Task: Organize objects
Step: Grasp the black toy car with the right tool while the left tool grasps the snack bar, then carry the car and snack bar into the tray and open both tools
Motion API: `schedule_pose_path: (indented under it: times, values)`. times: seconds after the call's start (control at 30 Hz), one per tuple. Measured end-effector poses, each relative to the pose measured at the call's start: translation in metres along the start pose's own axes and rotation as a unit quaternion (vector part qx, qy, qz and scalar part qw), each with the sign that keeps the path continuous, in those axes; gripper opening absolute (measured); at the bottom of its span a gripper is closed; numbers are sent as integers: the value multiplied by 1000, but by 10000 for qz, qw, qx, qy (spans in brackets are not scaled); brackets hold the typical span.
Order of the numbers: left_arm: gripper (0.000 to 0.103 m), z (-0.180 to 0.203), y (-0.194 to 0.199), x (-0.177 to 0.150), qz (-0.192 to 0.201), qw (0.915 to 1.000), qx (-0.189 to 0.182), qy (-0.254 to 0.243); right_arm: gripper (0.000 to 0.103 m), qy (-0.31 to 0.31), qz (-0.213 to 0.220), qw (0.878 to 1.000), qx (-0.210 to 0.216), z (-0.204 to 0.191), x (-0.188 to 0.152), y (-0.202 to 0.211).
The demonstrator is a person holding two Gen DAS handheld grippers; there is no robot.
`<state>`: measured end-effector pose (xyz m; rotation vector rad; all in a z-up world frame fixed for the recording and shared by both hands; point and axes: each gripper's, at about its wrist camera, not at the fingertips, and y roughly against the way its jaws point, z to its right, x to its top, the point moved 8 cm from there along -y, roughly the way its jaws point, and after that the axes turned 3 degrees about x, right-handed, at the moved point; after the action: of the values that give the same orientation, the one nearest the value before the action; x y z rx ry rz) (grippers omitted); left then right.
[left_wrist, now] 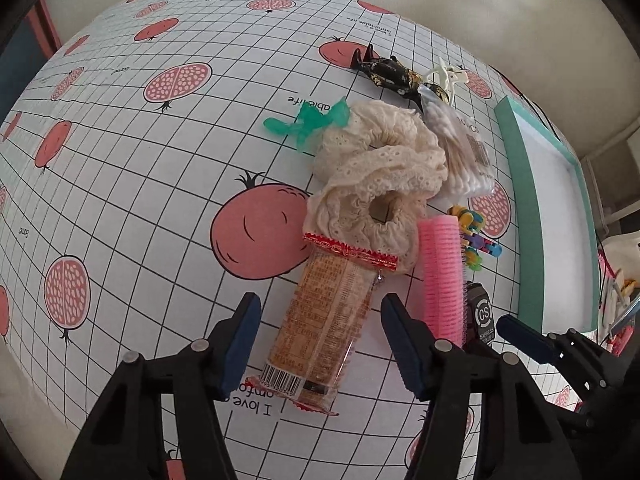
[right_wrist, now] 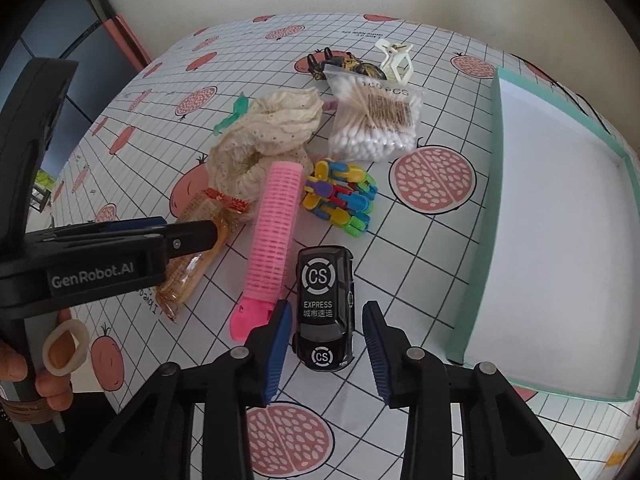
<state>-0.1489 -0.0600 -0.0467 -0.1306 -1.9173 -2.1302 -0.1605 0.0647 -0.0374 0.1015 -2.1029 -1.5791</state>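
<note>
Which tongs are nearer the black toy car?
Right. The right tongs are open astride the black toy car; the left tongs are open astride the snack packet, further left.

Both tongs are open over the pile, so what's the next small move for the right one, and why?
Probably close the right tongs on the black toy car. They are open with one finger on each side of the car, which sits upright on the tablecloth, apart from the pink hair roller. The open teal box lies just to the right, a likely place to put it. The left tongs straddle the snack packet.
</note>
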Motion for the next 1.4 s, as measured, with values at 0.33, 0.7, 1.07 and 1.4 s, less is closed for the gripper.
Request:
schedule_pose_path:
  times: [0.33,0.7,1.07,1.4]
  values:
    - [54,-3,-7,-4,-151,9999,69,7,39,-138,-65,9999,5,5,1,-8]
    - [52,-2,-10,-8,-110,9995,275,-125,39,-5,-66,9998,-175,2,2,-14]
    - [41,-2,-5,-2,-29,9984,469,-322,35,45,-43,9999,-148,2,-3,-13]
    - [39,-4,0,2,3,9989,401,-250,35,-109,128,9998,-88,15,-5,10]
